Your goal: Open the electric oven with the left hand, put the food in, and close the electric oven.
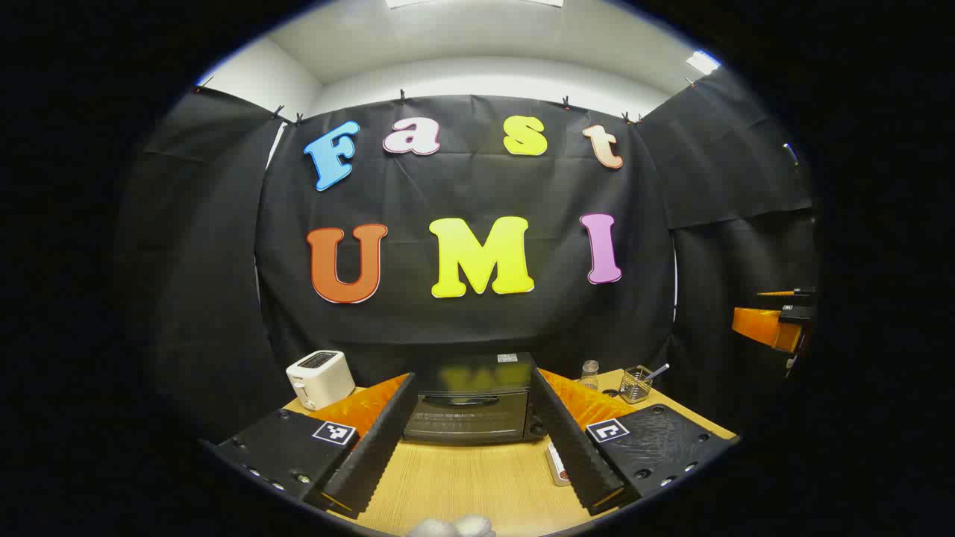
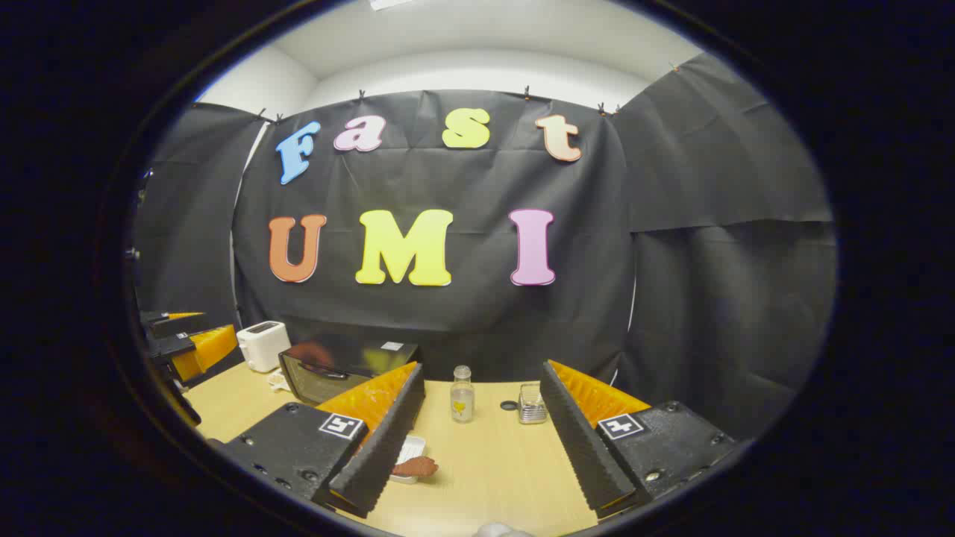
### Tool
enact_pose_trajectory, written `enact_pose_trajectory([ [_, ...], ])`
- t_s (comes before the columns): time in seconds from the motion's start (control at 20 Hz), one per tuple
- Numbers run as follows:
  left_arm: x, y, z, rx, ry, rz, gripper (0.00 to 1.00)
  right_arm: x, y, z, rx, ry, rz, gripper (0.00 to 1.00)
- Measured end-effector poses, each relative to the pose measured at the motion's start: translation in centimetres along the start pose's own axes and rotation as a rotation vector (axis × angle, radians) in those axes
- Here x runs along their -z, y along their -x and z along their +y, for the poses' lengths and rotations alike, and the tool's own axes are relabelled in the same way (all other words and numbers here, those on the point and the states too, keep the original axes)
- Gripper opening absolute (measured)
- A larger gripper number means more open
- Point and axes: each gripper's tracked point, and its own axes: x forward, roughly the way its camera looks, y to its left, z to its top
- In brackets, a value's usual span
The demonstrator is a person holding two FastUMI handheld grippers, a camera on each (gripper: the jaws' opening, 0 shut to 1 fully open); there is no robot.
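Note:
A black electric oven [image 1: 471,399] stands at the back of the wooden table with its door closed; the right gripper view has the oven [image 2: 339,367] at the left. My left gripper [image 1: 472,466] hangs open in front of it, a short way off, with nothing between the fingers. A brown piece of food [image 2: 415,468] lies on a small white tray [image 2: 410,450] on the table, just right of my left finger in the right gripper view. My right gripper [image 2: 477,451] is open above the table, beside the food. The tray's edge [image 1: 556,464] peeks out by the left gripper's right finger.
A white toaster [image 1: 320,378] stands left of the oven. A clear glass bottle [image 2: 462,394] and a wire mesh holder [image 2: 532,403] stand at the back of the table. The other gripper [image 2: 183,339] shows at the left edge of the right gripper view.

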Motion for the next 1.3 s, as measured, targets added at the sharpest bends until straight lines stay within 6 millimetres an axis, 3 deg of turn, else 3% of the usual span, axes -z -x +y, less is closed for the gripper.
enact_pose_trajectory([
  [0.4,0.5,-1.1,0.1,0.003,-0.009,-0.003,0.96,0.7,-0.3,-0.1,0.010,-0.006,0.022,0.99],
  [0.75,2.1,-3.9,0.9,-0.006,-0.008,0.009,0.96,1.0,-0.6,0.0,0.006,0.003,0.048,0.99],
  [1.05,4.3,-9.7,0.7,0.012,0.003,0.012,0.96,2.0,-0.6,-0.7,0.019,-0.014,0.096,0.99],
  [1.2,6.0,-14.0,0.6,0.009,-0.002,0.028,1.00,2.7,-0.3,-1.2,0.036,-0.033,0.126,0.99],
  [1.3,7.8,-16.8,0.5,0.014,-0.012,0.054,0.96,3.0,-0.1,-1.5,0.050,-0.048,0.145,0.99],
])
